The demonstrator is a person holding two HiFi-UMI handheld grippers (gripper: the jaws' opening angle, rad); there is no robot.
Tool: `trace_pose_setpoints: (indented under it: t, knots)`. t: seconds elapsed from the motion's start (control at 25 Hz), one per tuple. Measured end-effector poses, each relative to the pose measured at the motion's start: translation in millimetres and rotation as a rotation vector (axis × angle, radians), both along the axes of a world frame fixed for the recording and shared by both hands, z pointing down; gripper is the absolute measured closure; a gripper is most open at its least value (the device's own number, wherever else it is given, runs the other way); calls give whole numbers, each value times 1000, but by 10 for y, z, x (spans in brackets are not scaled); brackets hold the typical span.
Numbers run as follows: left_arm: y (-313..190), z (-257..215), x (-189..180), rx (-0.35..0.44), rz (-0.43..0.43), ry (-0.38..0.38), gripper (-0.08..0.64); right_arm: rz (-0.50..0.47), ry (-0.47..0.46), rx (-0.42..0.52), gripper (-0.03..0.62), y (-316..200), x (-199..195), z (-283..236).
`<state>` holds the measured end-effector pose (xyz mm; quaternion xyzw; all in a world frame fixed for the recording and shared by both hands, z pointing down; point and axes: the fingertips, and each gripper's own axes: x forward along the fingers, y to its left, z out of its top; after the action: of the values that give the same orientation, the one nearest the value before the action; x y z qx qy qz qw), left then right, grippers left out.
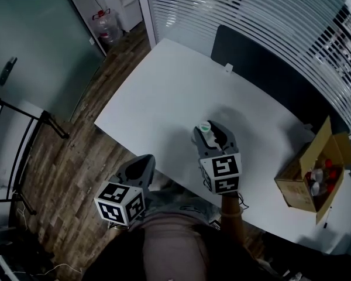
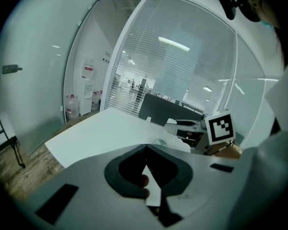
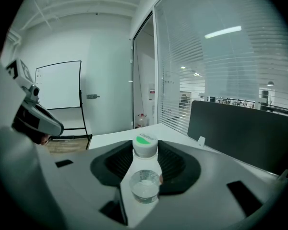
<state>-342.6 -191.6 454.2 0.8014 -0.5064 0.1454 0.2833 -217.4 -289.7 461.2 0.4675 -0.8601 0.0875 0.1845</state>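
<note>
Right gripper [image 3: 145, 150] clamped on a small clear bottle [image 3: 145, 169], jaws pressed to both sides of it just under the white cap with the green patch. Bottle's long axis runs along the jaws: cap out at the tips, clear base back toward the camera. In the head view the right gripper [image 1: 212, 134] hangs over the white table [image 1: 164, 92], near its near edge, with the bottle [image 1: 205, 127] at the tips and the cap facing up and away from the person. Can't tell if the bottle touches the tabletop; it looks lifted clear of it.

Left gripper [image 2: 146, 148] closed, tips meeting, nothing between them, only a white wedge showing through the gap lower down. In the head view the left gripper [image 1: 146, 160] sits off the table's near edge, over the wood floor [image 1: 76, 157], left of the right gripper and closer to the body. So the bottle lies to the left gripper's right and a bit forward, near but apart; the right gripper is the one on it.

Cardboard box [image 1: 292, 183] stands open on the table's right end, well apart from the right gripper, off to its right, with several capped bottles [image 1: 319, 177] inside. Dark partition [image 1: 263, 63] along the far edge of the table. Big water jug [image 1: 107, 28] on the floor, far left
</note>
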Motion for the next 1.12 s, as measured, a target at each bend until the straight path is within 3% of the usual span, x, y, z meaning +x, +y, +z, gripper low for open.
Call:
trace_pose_setpoints:
  t: [0.48, 1.04, 1.12]
  knots:
    - [-12, -22, 83, 13, 82, 10, 551, 13, 13, -4, 417, 126, 77, 3]
    - [185, -195, 329, 67, 150, 36, 551, 114, -10, 4, 420, 586, 369, -169]
    - [241, -236, 393, 77, 155, 43, 551, 128, -31, 16, 445, 679, 423, -244]
